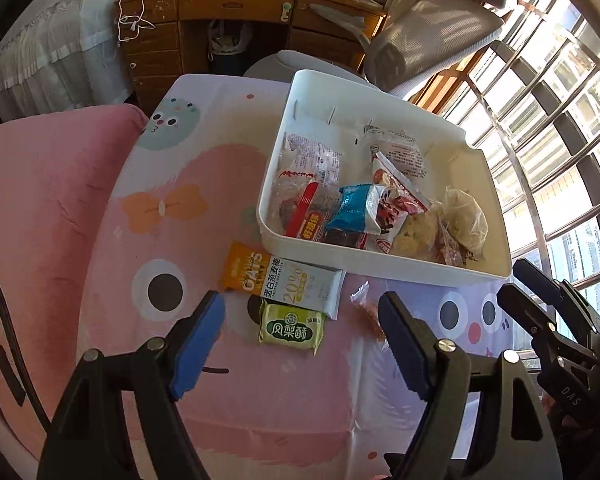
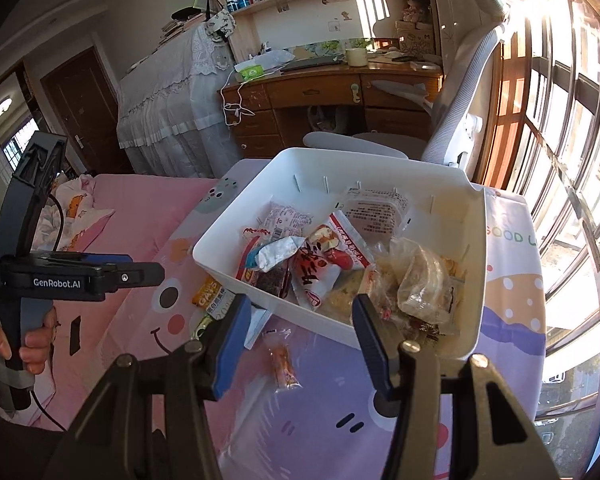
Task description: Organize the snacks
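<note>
A white bin (image 1: 380,262) (image 2: 474,320) holds several snack packets. On the cartoon cloth in front of it lie an orange-and-white oat bar (image 1: 284,278) (image 2: 208,294), a green pineapple-cake packet (image 1: 291,325) and a small clear packet with an orange snack (image 1: 366,312) (image 2: 285,364). My left gripper (image 1: 302,312) is open and empty, hovering just above the green packet. My right gripper (image 2: 298,312) is open and empty above the clear packet, near the bin's front wall. The right gripper also shows in the left wrist view (image 1: 540,296).
A pink quilt (image 1: 40,208) lies left of the cloth. A wooden desk (image 1: 236,12) and a grey office chair (image 1: 428,40) stand behind. Barred windows (image 1: 548,128) run along the right. The hand-held left gripper (image 2: 80,276) shows in the right wrist view.
</note>
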A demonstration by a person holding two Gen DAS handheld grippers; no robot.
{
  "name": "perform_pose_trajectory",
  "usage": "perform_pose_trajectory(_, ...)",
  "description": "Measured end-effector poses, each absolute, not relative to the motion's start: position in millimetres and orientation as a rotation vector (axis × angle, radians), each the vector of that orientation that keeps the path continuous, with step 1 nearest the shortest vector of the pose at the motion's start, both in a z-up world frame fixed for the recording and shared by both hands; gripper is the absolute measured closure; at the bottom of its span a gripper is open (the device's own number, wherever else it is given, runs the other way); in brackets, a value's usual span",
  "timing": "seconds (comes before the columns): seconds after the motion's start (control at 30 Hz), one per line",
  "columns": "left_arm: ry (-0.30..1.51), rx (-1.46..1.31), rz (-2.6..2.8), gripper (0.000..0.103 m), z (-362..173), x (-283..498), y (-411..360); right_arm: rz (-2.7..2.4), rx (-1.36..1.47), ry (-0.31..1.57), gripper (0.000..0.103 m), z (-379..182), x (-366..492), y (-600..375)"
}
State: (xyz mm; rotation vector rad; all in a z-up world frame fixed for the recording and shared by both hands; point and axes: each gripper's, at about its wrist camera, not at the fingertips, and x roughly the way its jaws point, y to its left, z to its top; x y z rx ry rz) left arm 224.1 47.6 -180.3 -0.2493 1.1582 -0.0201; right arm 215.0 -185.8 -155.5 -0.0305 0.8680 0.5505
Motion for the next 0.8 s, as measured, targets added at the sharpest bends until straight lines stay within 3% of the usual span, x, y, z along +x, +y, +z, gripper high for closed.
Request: perform_pose_trajectory(0.8,1.384,-0.234,-0.106,0.025,-286.7,242.7,44.4,0.598,-0.396,0.974,0.050,-258.6,189.3,-113.7)
